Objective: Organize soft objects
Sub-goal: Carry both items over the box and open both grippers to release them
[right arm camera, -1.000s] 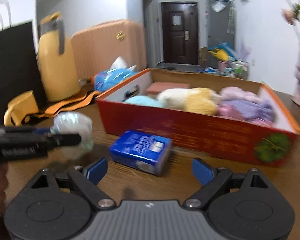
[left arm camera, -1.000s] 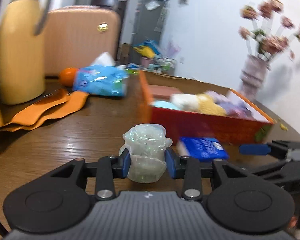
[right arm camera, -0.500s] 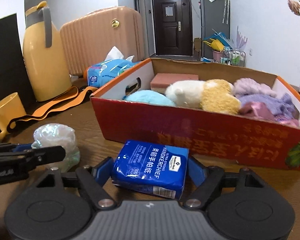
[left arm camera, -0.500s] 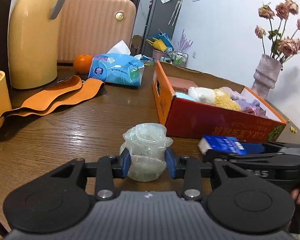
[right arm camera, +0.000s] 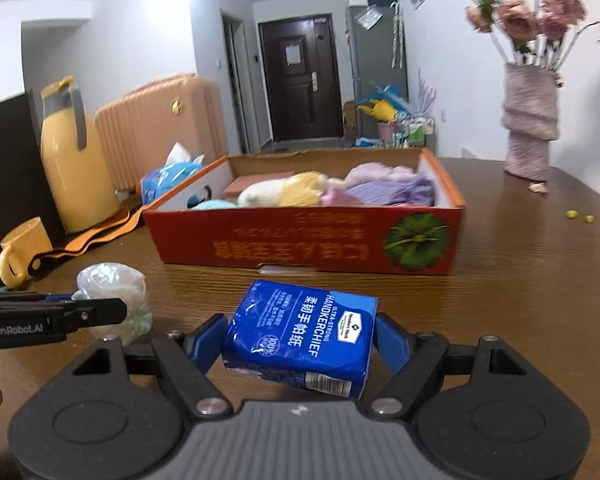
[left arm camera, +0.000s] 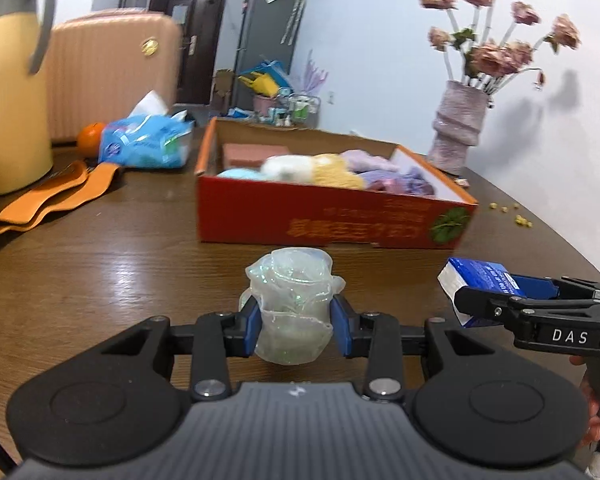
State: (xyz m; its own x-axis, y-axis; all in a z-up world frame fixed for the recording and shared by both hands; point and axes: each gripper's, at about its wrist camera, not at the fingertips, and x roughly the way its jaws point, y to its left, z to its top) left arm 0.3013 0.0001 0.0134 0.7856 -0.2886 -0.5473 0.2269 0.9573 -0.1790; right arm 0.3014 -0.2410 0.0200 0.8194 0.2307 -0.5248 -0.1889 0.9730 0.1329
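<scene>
Carrying two soft things at once, we had the left tongs (left arm camera: 294, 322) clamped on the crumpled clear plastic bag (left arm camera: 292, 308), its sides visibly pinched in between the blue pads, and the right tongs (right arm camera: 300, 344) closed on the blue handkerchief pack (right arm camera: 300, 336), which sat tilted between its pads and clear of the wooden surface (right arm camera: 520, 264). Both loads hung just in front of the red cardboard box (right arm camera: 300, 244), which already held plush toys and purple cloths (right arm camera: 388, 188). To do this step well, we judged that each load needed to clear the near wall of the box before any release, since the wall stood between the tongs and the free room inside. We thought the pack's slanted seat was the weaker grip, so a steady, level carry suited it best. The bag was light and springy, and we reckoned it should be set low among the toys rather than dropped, or it might roll out.
</scene>
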